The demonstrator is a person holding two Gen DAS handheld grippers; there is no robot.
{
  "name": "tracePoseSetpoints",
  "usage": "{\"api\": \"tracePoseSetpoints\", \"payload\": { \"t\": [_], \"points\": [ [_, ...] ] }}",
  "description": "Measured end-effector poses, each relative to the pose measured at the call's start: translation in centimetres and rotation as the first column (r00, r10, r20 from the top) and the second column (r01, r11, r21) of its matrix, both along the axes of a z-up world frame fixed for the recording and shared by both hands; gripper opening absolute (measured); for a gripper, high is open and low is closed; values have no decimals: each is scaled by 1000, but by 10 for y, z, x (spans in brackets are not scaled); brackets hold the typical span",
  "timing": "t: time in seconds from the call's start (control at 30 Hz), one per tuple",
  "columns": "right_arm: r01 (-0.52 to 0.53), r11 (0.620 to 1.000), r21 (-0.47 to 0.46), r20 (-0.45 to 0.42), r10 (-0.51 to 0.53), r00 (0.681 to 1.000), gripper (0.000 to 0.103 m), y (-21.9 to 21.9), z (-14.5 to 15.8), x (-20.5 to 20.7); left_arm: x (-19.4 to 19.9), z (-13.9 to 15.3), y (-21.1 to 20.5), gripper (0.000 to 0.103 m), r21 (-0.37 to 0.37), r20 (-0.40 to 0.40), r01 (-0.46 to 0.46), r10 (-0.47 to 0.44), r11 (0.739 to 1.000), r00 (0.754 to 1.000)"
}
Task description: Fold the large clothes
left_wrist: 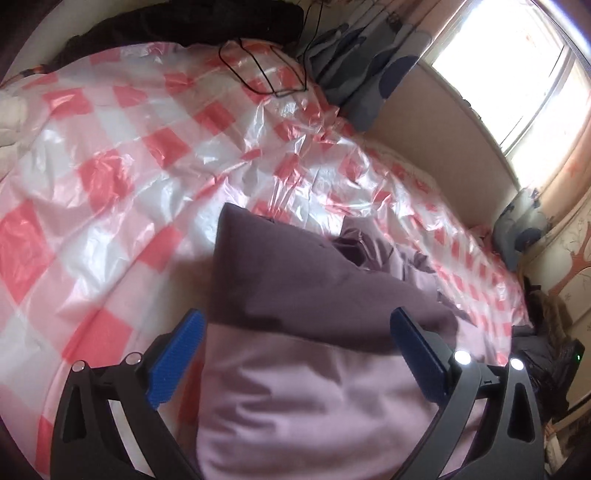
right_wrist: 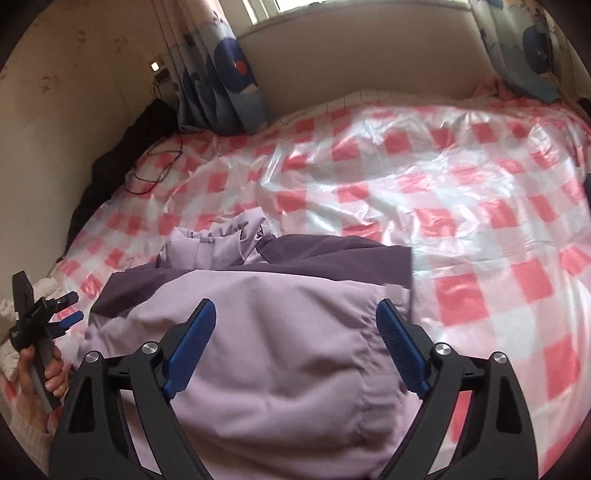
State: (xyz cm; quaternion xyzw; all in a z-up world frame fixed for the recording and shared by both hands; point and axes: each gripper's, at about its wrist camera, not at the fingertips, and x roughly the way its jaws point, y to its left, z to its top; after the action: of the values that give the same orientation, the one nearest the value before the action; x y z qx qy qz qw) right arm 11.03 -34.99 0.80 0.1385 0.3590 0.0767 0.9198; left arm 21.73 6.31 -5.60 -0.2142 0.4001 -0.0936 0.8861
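Observation:
A lilac and dark purple jacket (right_wrist: 273,354) lies folded into a bundle on the bed, its dark purple part and bunched collar at the far side. It also shows in the left wrist view (left_wrist: 295,369). My right gripper (right_wrist: 295,325) is open and empty, its blue fingers spread just above the lilac fabric. My left gripper (left_wrist: 295,332) is open and empty over the jacket's left side. It shows again at the far left of the right wrist view (right_wrist: 62,314), held in a hand.
A pink-and-white checked plastic sheet (right_wrist: 461,206) covers the bed. A black cable (left_wrist: 258,74) and dark clothing (left_wrist: 192,22) lie at the far edge. Blue-patterned curtains (right_wrist: 218,81) hang by the window. A wall runs along the bed's far side.

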Motion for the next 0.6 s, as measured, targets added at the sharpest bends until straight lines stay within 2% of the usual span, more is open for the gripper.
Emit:
{"api": "tracePoseSetpoints", "payload": {
  "t": [0.03,0.1,0.13,0.2,0.27,0.37,0.4,0.43,0.5,0.53,0.57,0.6],
  "points": [
    [10,1000,-10,-66,-11,998,85,1,-16,17,3,-6,-2,97,2,-22,5,-5,1000,1000],
    [15,1000,-9,-184,-17,983,86,-1,-56,38,17,-37,-13,97,44,-120,22,-16,999,993],
    [12,1000,-9,-184,-13,983,87,-2,-69,42,10,-45,-13,97,41,-132,37,-31,999,991],
    [20,1000,3,-173,-19,985,87,-3,-65,41,11,-61,-10,97,-8,-154,20,-21,1000,988],
    [16,999,37,-157,-10,988,87,-7,-44,31,7,-54,-3,97,-39,-155,12,-18,999,988],
    [-29,997,65,-61,33,998,87,-12,-17,-1,-14,-30,5,97,-45,-61,27,-30,999,998],
    [-50,997,67,-54,54,997,87,-14,-13,-14,-19,-26,8,97,-50,-43,29,-31,998,999],
    [-54,997,47,-82,58,995,87,-14,-18,-19,-24,-26,10,97,-37,-37,30,-31,999,999],
    [-62,998,-14,-238,57,970,92,-12,-54,-8,-20,-42,5,97,61,-100,55,-48,997,994],
    [-68,997,45,-293,79,953,97,-18,-74,-2,-17,-55,1,97,71,-152,83,-72,994,986],
    [-45,989,141,-298,86,951,96,-30,-82,-1,-16,-64,4,97,42,-179,92,-83,995,980],
    [-29,982,188,-299,85,950,96,-37,-80,-3,-20,-62,12,97,-5,-194,53,-53,999,980]
  ]
}}
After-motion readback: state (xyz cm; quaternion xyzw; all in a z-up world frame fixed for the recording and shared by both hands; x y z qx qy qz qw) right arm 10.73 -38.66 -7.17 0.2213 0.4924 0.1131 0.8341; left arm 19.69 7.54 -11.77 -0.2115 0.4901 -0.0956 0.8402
